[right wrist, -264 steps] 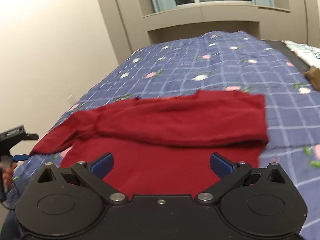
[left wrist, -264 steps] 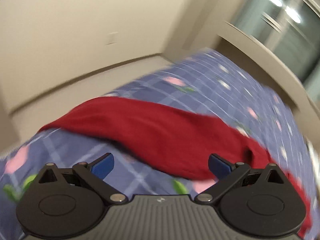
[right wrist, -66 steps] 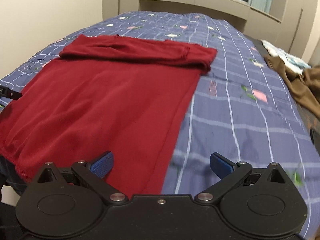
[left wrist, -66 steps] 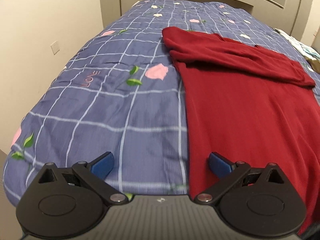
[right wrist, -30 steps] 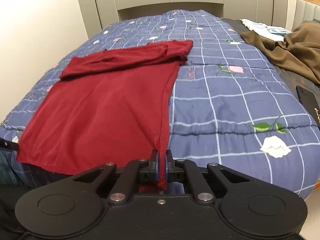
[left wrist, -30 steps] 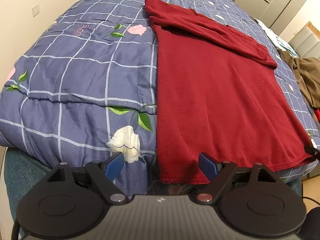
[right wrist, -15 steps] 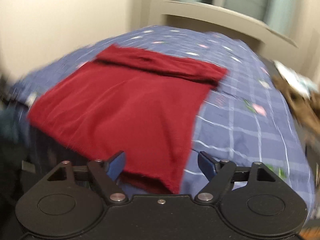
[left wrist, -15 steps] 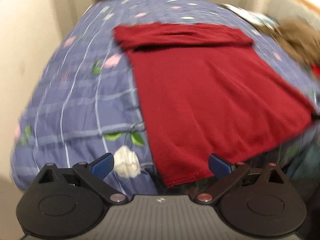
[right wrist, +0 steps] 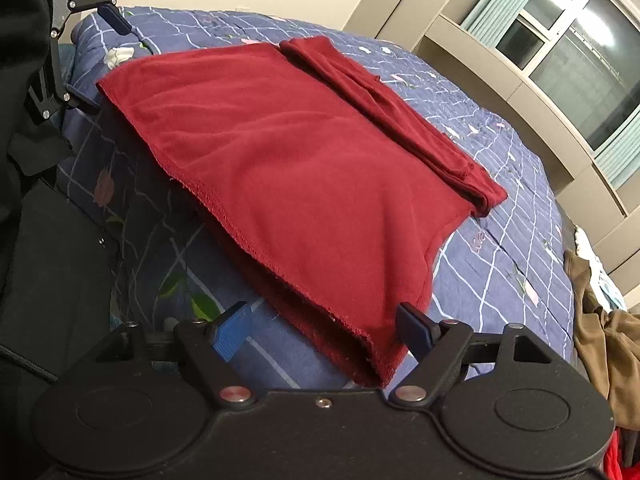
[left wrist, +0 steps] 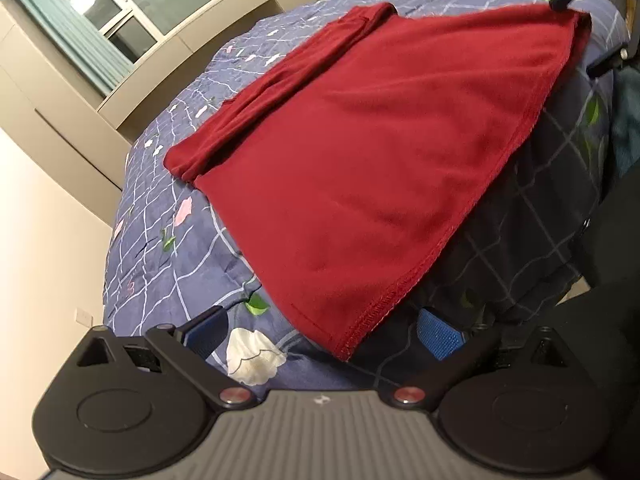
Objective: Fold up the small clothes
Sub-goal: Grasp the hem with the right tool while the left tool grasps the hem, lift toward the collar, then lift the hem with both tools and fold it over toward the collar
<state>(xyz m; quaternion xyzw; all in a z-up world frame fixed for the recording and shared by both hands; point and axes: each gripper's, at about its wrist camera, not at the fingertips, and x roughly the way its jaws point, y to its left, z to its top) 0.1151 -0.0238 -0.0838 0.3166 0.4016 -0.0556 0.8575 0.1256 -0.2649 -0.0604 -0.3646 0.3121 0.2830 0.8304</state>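
A dark red garment (left wrist: 380, 152) lies spread flat on a bed, its sleeves folded across the far end into a long band (left wrist: 280, 80). Its stitched hem hangs slightly over the near edge of the bed, above the shadowed side of the bedding.

The bed is covered with a blue quilt (left wrist: 160, 216) patterned with a white grid and pink and white flowers.

The left gripper (left wrist: 322, 332) sits at one hem corner with its blue-padded fingers (left wrist: 438, 338) spread wide apart. The corner of the hem lies in the gap between them, and neither pad presses on the cloth.

The right gripper (right wrist: 322, 330) is at the opposite hem corner, fingers (right wrist: 412, 328) likewise held wide. The doubled edge of the red garment (right wrist: 304, 168) droops between them; the right-hand pad is just beside the cloth, though contact cannot be confirmed.

In the right wrist view the left gripper (right wrist: 86, 4) shows at the far corner of the hem.

A brown garment (right wrist: 600, 332) lies crumpled on the bed to the right, well apart from the red one. Beyond the bed stand beige cabinets and a window (right wrist: 576, 36) with teal curtains.
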